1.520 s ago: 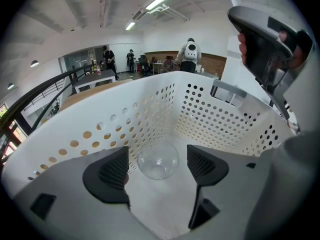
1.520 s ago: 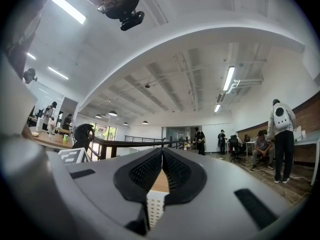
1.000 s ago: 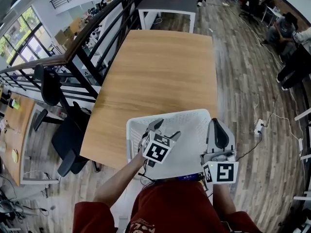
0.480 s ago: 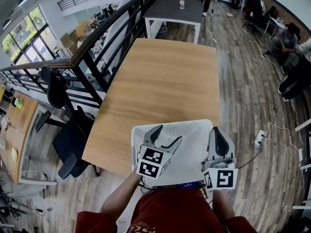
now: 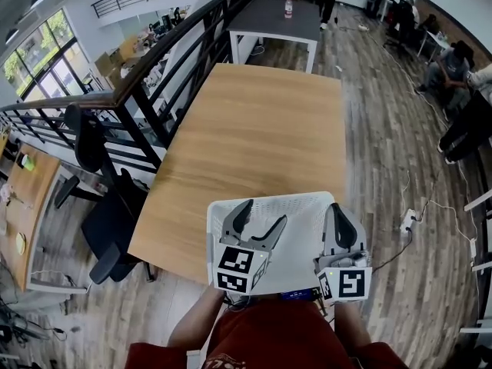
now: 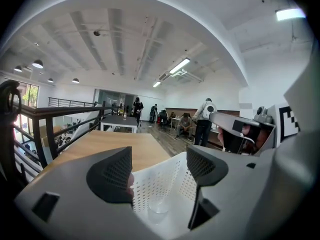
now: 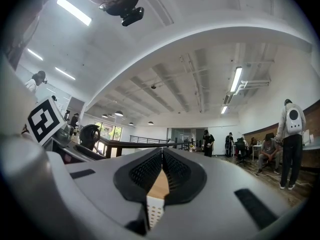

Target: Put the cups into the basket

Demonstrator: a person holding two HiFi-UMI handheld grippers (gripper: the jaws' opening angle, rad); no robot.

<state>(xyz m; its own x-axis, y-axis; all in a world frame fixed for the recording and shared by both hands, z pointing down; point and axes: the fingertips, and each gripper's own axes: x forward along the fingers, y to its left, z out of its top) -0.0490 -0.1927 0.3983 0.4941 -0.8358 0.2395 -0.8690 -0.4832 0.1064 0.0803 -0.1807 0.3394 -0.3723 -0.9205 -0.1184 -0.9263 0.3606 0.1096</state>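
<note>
A white perforated basket (image 5: 300,206) stands at the near end of the wooden table (image 5: 254,129). In the left gripper view a clear cup (image 6: 159,204) stands on the floor of the basket (image 6: 165,176), below the jaws. My left gripper (image 5: 260,217) (image 6: 157,170) hovers over the basket's near left part, open, with nothing between its fingers. My right gripper (image 5: 339,223) (image 7: 162,154) is over the basket's right rim, shut on nothing. The head view does not show the cup.
A black office chair (image 5: 108,214) sits off the table's left side beside a dark railing (image 5: 146,75). A grey table (image 5: 269,18) with a bottle (image 5: 289,6) stands beyond. People sit at the far right (image 5: 453,60). A power strip (image 5: 407,221) lies on the floor.
My left gripper has drawn back toward my body over the basket's near edge, jaws still open. The right gripper has barely moved.
</note>
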